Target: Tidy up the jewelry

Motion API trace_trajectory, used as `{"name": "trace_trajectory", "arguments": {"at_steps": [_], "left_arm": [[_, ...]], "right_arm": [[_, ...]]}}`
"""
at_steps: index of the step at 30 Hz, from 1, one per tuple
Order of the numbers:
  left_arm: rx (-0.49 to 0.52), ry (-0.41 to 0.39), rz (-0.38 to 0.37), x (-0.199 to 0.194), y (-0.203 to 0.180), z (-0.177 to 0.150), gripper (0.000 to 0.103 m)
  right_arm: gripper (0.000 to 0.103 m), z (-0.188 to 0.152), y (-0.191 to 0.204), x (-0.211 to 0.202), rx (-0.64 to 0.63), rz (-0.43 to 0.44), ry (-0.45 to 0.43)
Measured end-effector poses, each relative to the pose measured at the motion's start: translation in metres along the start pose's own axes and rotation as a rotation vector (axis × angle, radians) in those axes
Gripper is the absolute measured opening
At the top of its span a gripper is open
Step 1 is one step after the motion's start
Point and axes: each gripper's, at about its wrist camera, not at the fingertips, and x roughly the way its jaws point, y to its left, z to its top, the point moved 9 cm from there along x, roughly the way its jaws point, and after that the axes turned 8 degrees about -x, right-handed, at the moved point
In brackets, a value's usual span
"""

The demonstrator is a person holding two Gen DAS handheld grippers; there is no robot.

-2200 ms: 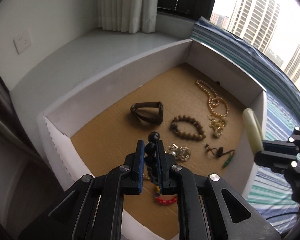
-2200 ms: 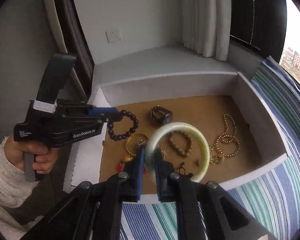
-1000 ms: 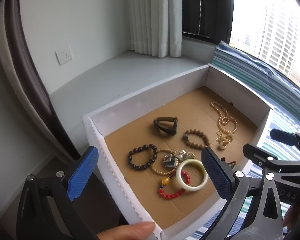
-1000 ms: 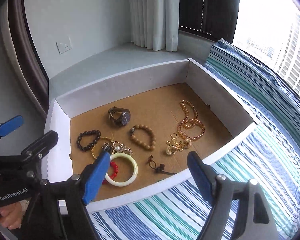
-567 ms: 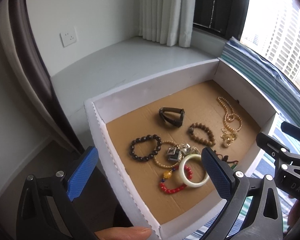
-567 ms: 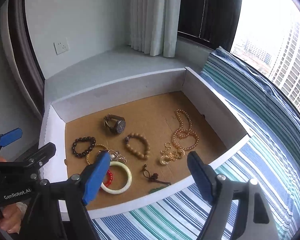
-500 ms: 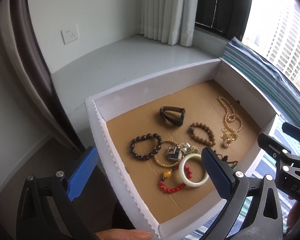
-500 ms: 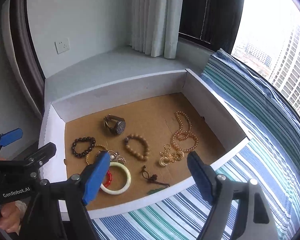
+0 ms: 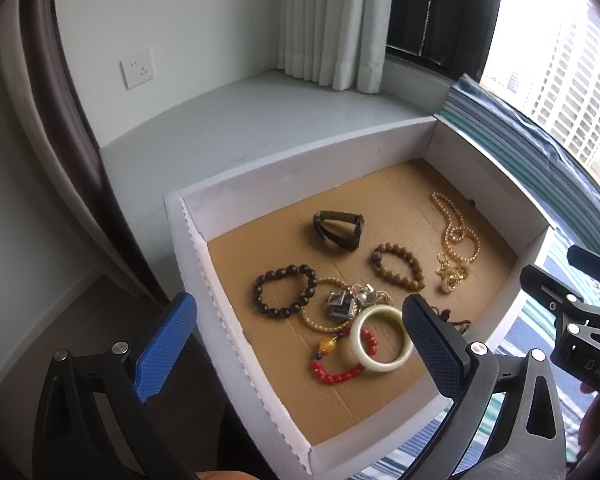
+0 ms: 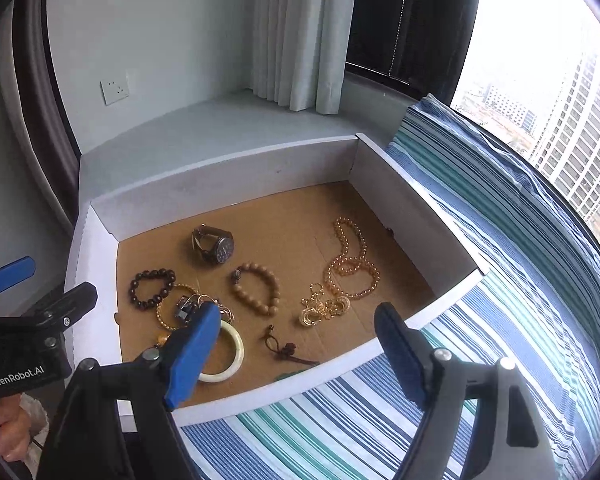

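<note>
A white box with a brown cardboard floor [image 9: 256, 236] [image 10: 300, 216] holds the jewelry. In it lie a dark bead bracelet [image 9: 284, 290] [image 10: 151, 288], a pale jade bangle [image 9: 381, 338] [image 10: 230, 354], a red bead string [image 9: 336, 374], a watch [image 9: 339, 230] [image 10: 214, 245], a tan bead bracelet [image 9: 398, 266] [image 10: 256, 288], a gold bead necklace [image 9: 456, 236] [image 10: 350, 264] and a small metal tangle [image 9: 346, 302]. My left gripper [image 9: 300, 346] is open and empty above the box's near left. My right gripper [image 10: 298, 346] is open and empty above the near wall.
The box sits on a blue, green and white striped cloth [image 10: 500, 240] on a grey window ledge [image 9: 260, 120]. A white curtain [image 9: 332, 20] hangs behind. A wall socket [image 9: 137, 68] is at the left. A dark cord pendant [image 10: 284, 350] lies by the near wall.
Both grippers let go: the dark bead bracelet and the jade bangle now lie in the box. Both grippers opened wide and pulled back and up from the box.
</note>
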Motion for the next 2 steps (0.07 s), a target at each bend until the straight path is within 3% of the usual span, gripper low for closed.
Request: {"name": "trace_trajectory", "arguments": {"at_steps": [2], "left_arm": [[0.000,-0.015,0.004,-0.0018,-0.0007,0.0008,0.101]], "right_arm": [[0.081,0.0002,0.0008,-0.0007,0.000,0.005,-0.002]]}}
